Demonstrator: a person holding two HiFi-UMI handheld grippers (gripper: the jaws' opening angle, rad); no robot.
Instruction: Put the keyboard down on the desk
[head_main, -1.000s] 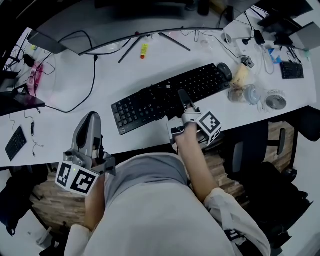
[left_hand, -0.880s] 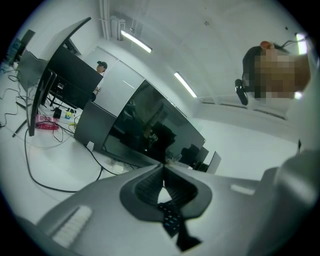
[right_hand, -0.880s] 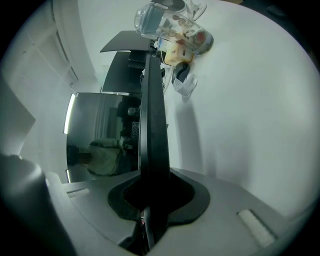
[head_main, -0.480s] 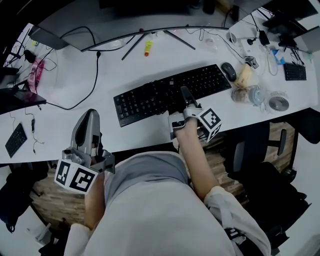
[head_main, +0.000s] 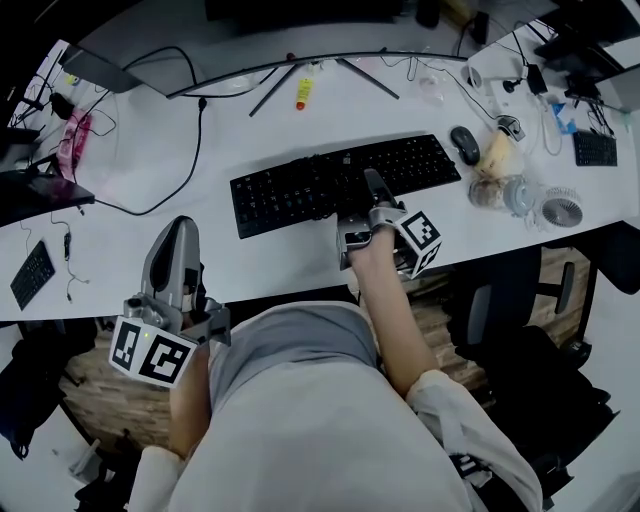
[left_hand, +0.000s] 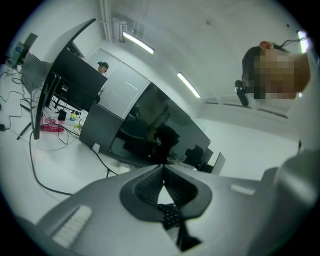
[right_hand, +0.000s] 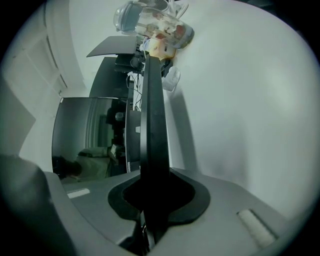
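Black keyboard lies level across the white worktop, its near edge clamped in the right tool and its length running out to both sides of it, while the left tool hangs well apart at the worktop's near edge, jaws together and empty.
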